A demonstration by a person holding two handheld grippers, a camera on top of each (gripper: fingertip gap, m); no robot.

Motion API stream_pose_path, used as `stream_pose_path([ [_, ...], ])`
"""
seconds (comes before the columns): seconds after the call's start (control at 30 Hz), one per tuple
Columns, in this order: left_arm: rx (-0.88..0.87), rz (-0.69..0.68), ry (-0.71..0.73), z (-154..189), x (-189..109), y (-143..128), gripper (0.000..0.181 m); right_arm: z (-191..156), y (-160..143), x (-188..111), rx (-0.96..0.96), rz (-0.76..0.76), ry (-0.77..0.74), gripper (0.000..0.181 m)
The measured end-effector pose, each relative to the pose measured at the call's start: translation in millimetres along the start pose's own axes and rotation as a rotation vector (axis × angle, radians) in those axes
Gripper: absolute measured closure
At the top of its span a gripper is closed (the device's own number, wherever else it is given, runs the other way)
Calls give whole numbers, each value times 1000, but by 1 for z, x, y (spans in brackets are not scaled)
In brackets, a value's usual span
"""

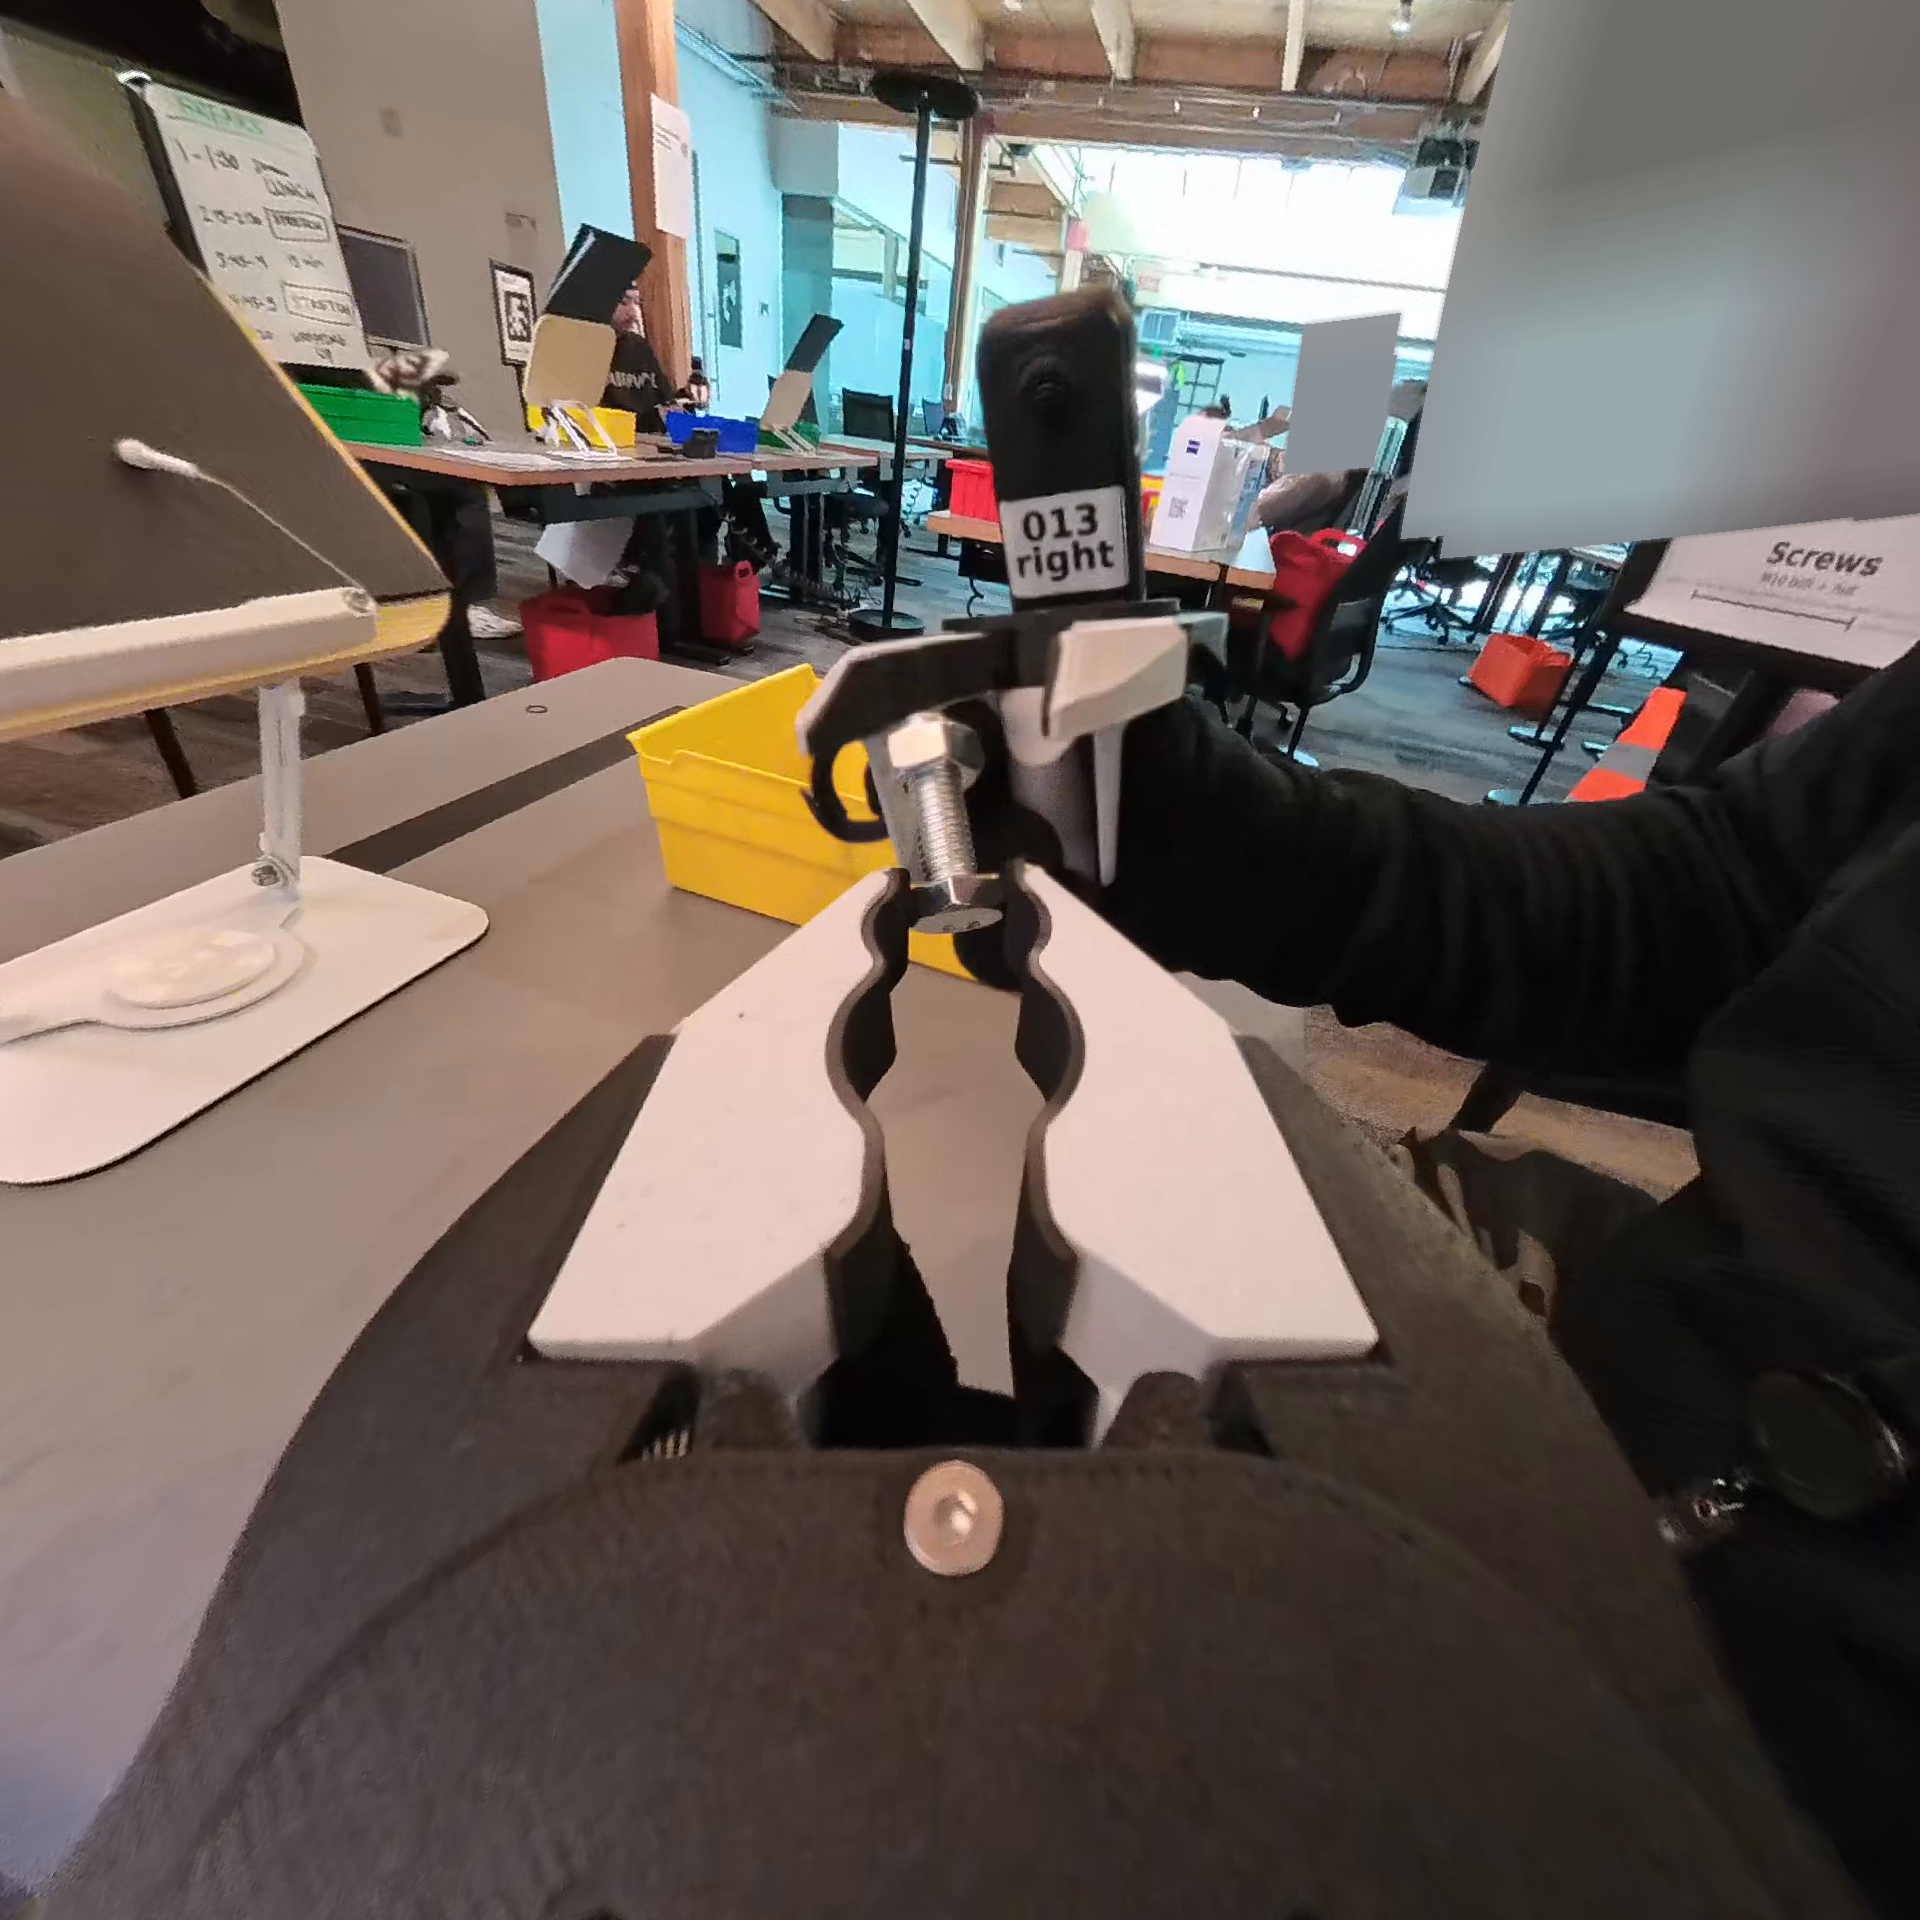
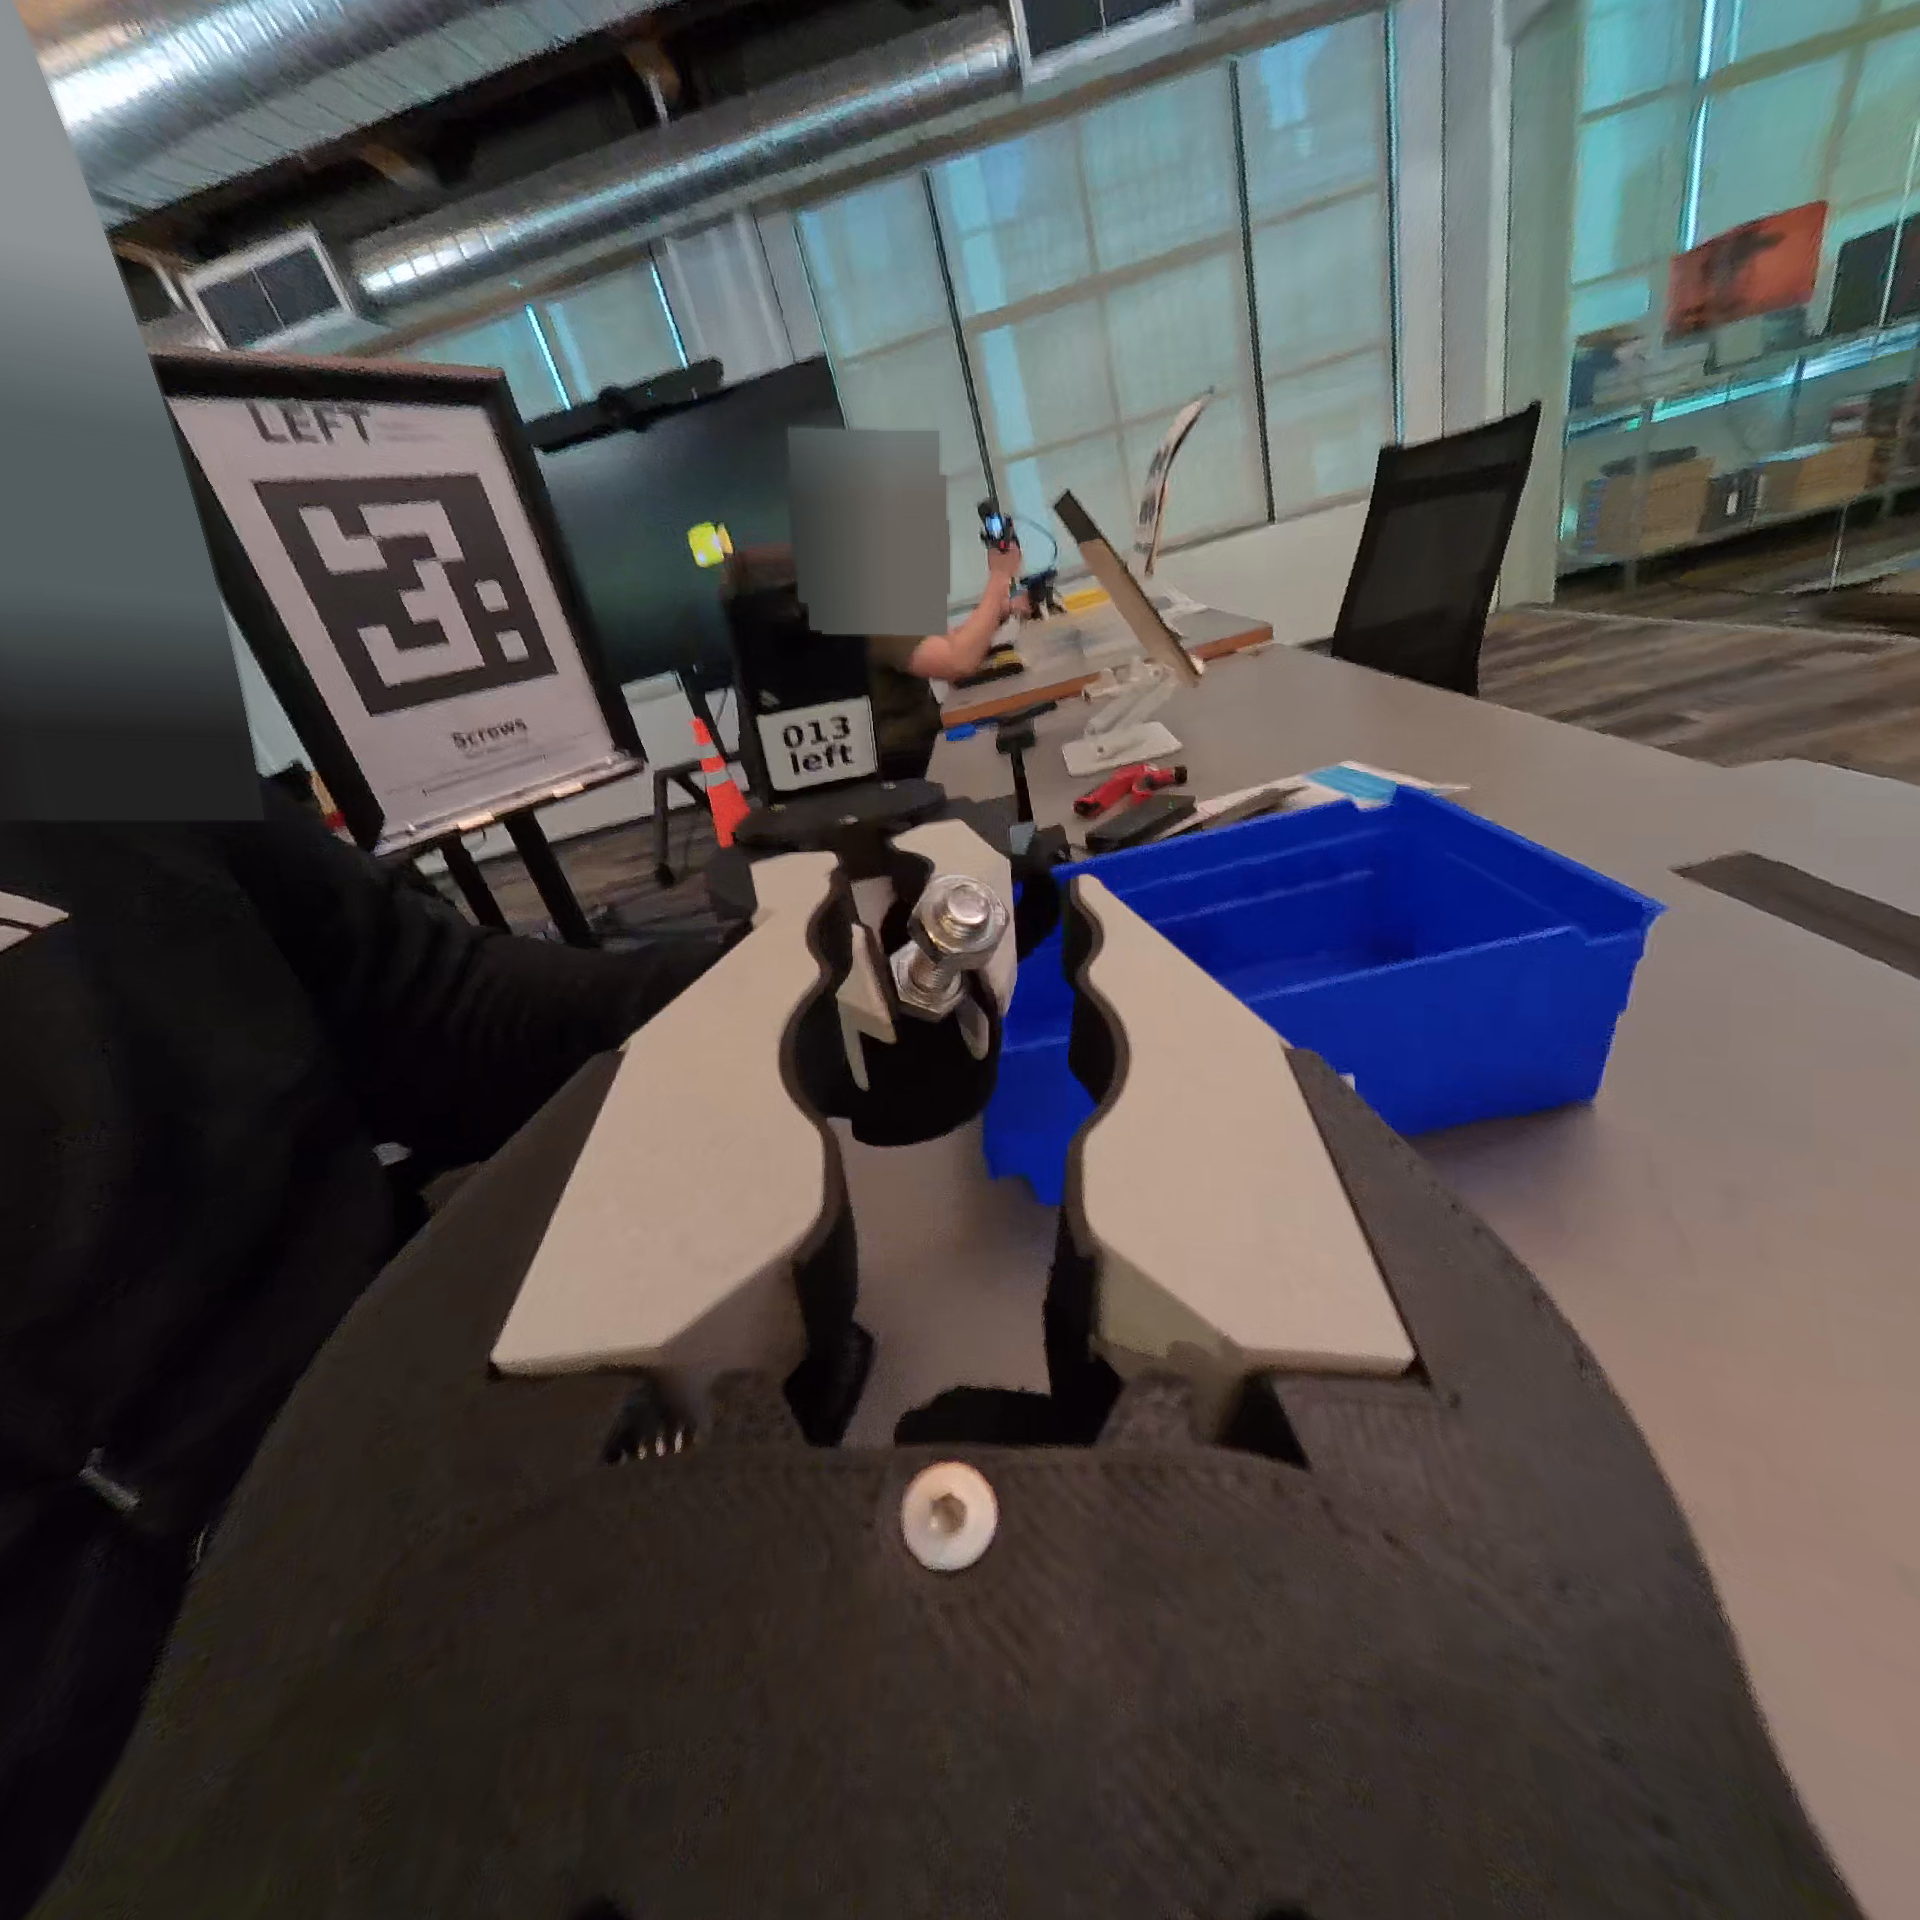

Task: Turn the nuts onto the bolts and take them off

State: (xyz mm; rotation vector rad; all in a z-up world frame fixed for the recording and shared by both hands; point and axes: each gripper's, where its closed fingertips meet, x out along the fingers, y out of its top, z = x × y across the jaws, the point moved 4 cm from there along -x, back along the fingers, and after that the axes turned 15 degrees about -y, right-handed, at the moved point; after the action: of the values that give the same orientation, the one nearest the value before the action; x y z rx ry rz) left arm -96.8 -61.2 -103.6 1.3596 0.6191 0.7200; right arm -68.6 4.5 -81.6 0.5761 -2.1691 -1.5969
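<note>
While the left gripper (image 1: 951,914) clamps the bolt (image 1: 935,821) head, the right gripper (image 2: 951,925) fingers stand spread around the half-hidden nut (image 1: 928,746).

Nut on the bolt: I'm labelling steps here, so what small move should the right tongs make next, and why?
Probably close the right tongs on the nut. They stand open on either side of it, while the left tongs already clamp the bolt by its head.
</note>
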Motion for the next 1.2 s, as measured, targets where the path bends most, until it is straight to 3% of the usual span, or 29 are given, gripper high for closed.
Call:
stream_pose_path([
  [0.13, 24, 1, 0, 3, 4, 2, 165, -6, -8, 3, 10, -52, 29, 164],
  [0.57, 24, -133, -17, 5, 11, -4, 164, -15, -7, 3, -202, -208, -32, 165],
  [0.9, 16, -163, -18, 5, 14, -9, 164, -16, -12, 4, -215, -227, -31, 165],
  [1.2, 13, -184, 7, 1, 12, -10, 151, -16, -11, 3, -213, -217, -23, 165],
])
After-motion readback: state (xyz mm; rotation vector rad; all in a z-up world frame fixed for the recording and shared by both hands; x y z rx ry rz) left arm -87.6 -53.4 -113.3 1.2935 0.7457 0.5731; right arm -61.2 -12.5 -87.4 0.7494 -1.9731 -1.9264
